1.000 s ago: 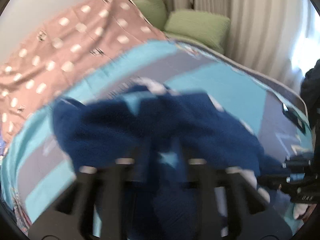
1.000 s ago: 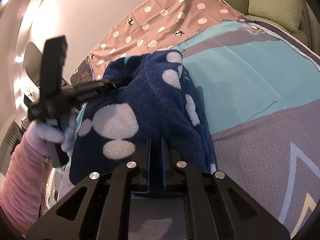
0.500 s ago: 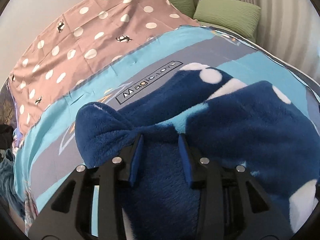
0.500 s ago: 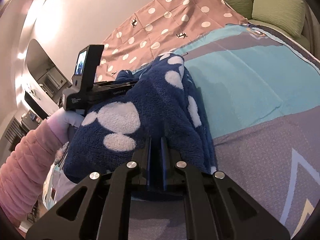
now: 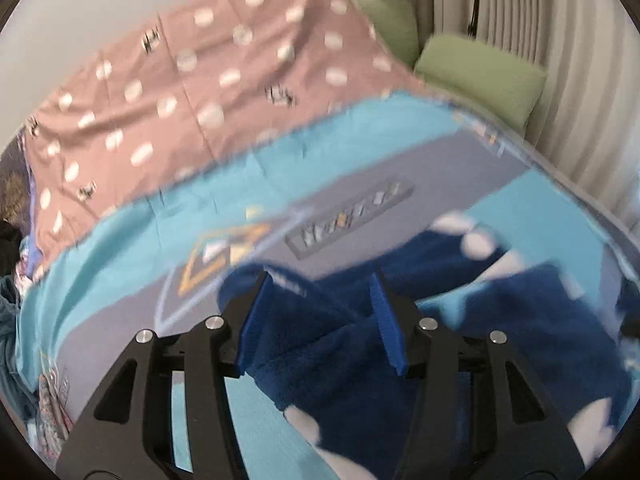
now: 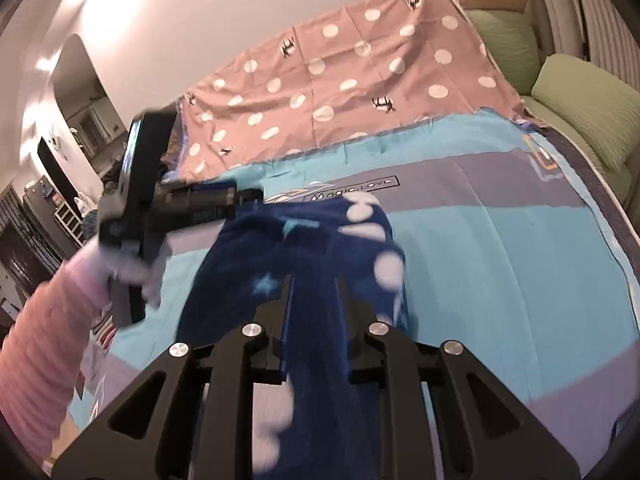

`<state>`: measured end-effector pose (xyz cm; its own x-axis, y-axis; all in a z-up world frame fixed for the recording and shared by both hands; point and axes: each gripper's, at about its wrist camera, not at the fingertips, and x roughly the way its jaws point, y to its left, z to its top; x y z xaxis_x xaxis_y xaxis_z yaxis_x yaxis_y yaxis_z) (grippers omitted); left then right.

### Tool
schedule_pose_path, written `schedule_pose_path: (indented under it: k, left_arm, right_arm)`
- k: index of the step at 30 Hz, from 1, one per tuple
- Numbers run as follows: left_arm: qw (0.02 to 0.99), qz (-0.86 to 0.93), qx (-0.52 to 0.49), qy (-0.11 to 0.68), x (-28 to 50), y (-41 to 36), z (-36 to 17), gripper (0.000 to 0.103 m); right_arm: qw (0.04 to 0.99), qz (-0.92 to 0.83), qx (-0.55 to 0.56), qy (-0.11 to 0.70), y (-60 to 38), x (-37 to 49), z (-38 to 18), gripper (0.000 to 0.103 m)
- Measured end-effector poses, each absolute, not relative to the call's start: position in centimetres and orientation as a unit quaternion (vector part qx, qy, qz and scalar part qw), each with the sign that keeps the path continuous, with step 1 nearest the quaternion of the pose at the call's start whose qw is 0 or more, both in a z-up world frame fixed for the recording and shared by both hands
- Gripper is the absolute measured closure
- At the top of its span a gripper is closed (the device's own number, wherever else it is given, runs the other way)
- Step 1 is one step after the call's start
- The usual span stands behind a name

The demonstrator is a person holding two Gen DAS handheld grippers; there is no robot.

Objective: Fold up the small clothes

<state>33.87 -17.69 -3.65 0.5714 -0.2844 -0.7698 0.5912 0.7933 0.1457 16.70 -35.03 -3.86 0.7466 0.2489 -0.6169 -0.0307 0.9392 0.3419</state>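
Both jaws opening around navy fleece garment (image 6: pixel 320 264)

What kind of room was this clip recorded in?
Most likely a bedroom: a bed spread with a blue and grey sheet, green pillows at its far end, and curtains behind them.

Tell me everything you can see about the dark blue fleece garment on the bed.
The dark blue garment looks like plush fleece with white spots and a small light blue star. It lies bunched and partly folded on the turquoise and grey bedspread. Its cloth sits between the fingers of both the left gripper and the right gripper, whose jaws are opening. What garment it is cannot be told.
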Motion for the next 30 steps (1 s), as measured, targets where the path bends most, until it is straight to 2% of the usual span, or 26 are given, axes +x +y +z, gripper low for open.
schedule_pose_path:
  k: [1, 2, 3, 5, 9, 14, 19, 23, 26, 28, 30]
  left_arm:
    - [0.860, -0.247, 0.211, 0.394, 34.3, -17.9, -5.0, 0.051]
    - [0.856, -0.238, 0.227, 0.400, 34.5, -17.9, -7.3, 0.049]
    - [0.862, -0.243, 0.212, 0.390, 34.4, -17.6, -8.6, 0.049]
    - [0.875, -0.257, 0.122, 0.393, 35.2, -16.1, -9.5, 0.049]
    - [0.869, -0.279, 0.133, 0.387, 35.4, -16.0, -9.7, 0.047]
    - [0.874, -0.272, 0.132, 0.381, 35.5, -16.1, -9.7, 0.047]
    - [0.884, -0.249, 0.167, 0.360, 33.5, -16.6, -6.9, 0.047]
    - [0.885, -0.313, 0.142, 0.315, 29.0, -14.8, -1.9, 0.046]
    - [0.873, -0.354, 0.154, 0.298, 25.3, -14.3, -0.3, 0.038]
    - [0.854, -0.377, 0.173, 0.313, 22.9, -14.5, -1.2, 0.024]
    - [0.835, -0.373, 0.203, 0.349, 21.6, -15.3, -3.9, 0.020]
  right_arm:
    - [0.917, 0.060, 0.142, 0.369, -34.8, 18.5, -5.1, 0.082]
    - [0.907, 0.044, 0.130, 0.398, -34.6, 19.9, -6.8, 0.074]
    - [0.895, 0.039, 0.130, 0.425, -34.5, 21.2, -8.9, 0.074]
    - [0.899, 0.042, 0.158, 0.406, -35.3, 21.6, -11.6, 0.075]
    - [0.911, 0.023, 0.131, 0.390, -34.4, 20.7, -11.2, 0.076]
    - [0.910, 0.030, 0.148, 0.387, -35.0, 20.4, -11.4, 0.076]
    - [0.907, 0.038, 0.140, 0.395, -35.4, 20.2, -10.6, 0.075]
    - [0.908, 0.035, 0.171, 0.380, -35.9, 16.7, -7.9, 0.073]
    - [0.918, 0.070, 0.180, 0.346, -34.9, 12.3, -6.1, 0.071]
    - [0.917, 0.117, 0.179, 0.338, -33.7, 9.9, -6.1, 0.070]
    - [0.904, 0.149, 0.194, 0.351, -33.1, 9.3, -7.6, 0.058]
